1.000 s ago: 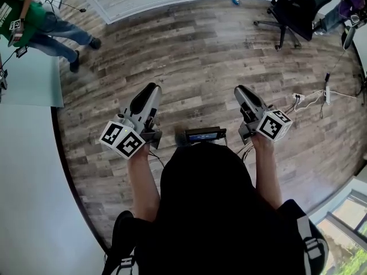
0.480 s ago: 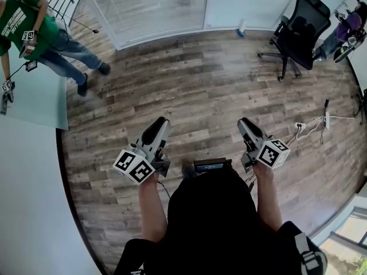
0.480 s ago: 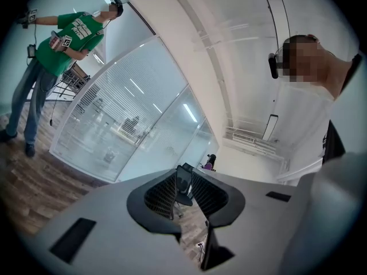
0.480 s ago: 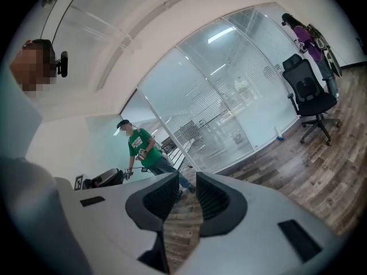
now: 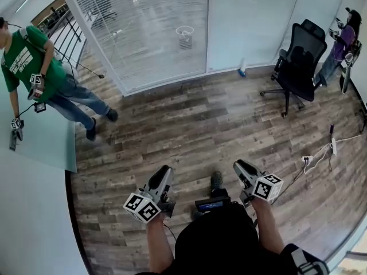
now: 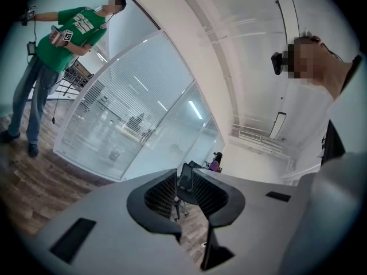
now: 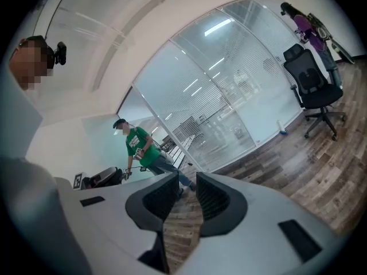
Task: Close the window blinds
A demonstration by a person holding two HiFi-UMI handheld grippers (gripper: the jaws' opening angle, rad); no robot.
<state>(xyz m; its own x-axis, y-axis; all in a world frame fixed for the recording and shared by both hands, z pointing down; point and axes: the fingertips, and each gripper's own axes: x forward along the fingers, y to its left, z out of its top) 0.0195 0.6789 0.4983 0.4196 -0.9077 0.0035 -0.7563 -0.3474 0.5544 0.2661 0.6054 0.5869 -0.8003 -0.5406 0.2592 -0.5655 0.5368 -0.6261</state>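
Since a second ago the window blinds (image 5: pixel 137 33) have come into view ahead, beyond open wooden floor (image 5: pixel 189 125); an office chair (image 5: pixel 298 62) stands at the right. Left tongs (image 5: pixel 164 171) and right tongs (image 5: pixel 238 165) point forward, held low, each slightly apart and empty.

Office room, glass along the far side.
A grey-brown wood plank floor (image 5: pixel 189 125) runs up to the glass partition (image 5: pixel 241 27) (ceiling strip lights reflect in it). A black office chair (image 5: pixel 298 62) stands near it, and a white power strip (image 5: pixel 334 146) lies at the right.
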